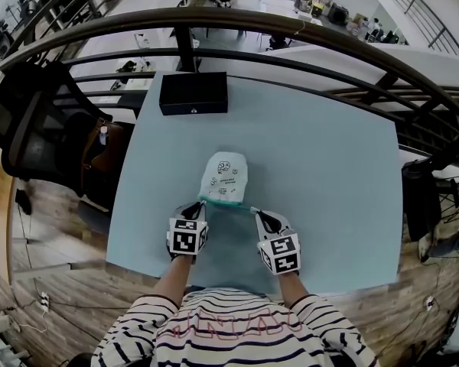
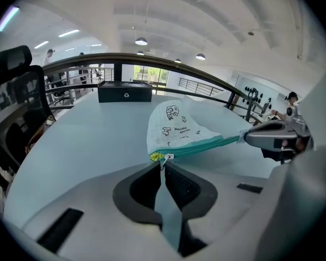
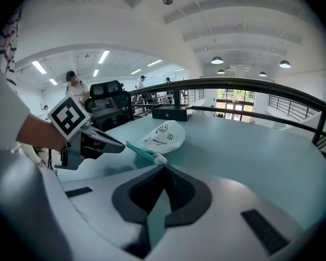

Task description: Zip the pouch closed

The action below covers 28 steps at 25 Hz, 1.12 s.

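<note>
1. White fabric pouch [image 1: 223, 176] with black cartoon prints lies on the pale blue bench [image 1: 329, 167], near the front edge and about mid-width. Its rounded end points away from the person.
2. Teal zipper [image 2: 198, 147] runs along the pouch's near edge, stretched in a straight line between the two grippers. It has a yellow stop at its left end.
3. Small white zipper pull [image 2: 165, 157] sits at that yellow end, at the pouch's left corner.
4. Left gripper [image 2: 163, 165]: jaws together, pinching the zipper pull at their tips.
5. Right gripper [image 3: 162, 164]: jaws together, clamped on the pouch's right corner at the other end of the zipper.
6. Both grippers point down towards the bench, side by side, with the zipper edge spanning the gap between them.
7. Black rectangular box [image 1: 193, 92] at the far edge of the bench, well apart from the pouch.
8. Black office chair [image 1: 30, 125] off the bench's left side; dark curved railing [image 1: 291, 25] beyond.
</note>
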Each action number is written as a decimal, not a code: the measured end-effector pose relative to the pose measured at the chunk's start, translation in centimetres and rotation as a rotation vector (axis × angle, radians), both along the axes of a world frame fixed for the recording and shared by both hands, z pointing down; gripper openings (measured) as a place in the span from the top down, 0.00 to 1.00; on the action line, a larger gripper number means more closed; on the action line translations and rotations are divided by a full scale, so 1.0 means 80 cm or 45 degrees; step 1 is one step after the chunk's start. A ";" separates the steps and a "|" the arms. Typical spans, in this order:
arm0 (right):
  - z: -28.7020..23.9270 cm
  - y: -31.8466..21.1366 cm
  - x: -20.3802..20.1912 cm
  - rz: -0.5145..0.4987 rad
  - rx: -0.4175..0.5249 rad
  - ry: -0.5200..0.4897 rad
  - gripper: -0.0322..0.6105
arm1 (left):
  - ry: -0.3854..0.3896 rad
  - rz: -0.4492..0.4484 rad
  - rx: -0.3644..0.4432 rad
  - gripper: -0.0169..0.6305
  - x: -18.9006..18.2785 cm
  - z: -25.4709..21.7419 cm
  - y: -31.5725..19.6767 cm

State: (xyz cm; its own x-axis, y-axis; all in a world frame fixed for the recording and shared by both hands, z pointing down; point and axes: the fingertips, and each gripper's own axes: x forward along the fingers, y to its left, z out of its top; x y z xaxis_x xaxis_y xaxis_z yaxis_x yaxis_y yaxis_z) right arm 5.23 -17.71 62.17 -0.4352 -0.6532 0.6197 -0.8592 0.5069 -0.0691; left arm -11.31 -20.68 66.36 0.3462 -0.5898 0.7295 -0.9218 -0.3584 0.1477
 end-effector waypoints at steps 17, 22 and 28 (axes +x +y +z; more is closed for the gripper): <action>0.034 0.017 -0.013 0.078 -0.120 0.018 0.90 | -0.062 0.141 -0.012 0.92 -0.011 0.015 0.002; 0.045 0.024 -0.007 0.166 -0.154 -0.004 0.90 | -0.064 0.179 -0.017 0.92 -0.008 0.021 0.007; 0.045 0.032 -0.007 0.275 -0.183 -0.041 0.90 | -0.042 0.216 -0.024 0.92 -0.019 0.016 0.018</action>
State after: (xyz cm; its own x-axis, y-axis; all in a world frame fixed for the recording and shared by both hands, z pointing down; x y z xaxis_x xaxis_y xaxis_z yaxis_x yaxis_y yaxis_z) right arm 4.64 -15.16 65.79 -0.3163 -0.6393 0.7009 -0.9426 0.2951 -0.1562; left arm -12.80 -19.27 67.63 0.4149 -0.5113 0.7526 -0.8530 -0.5064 0.1263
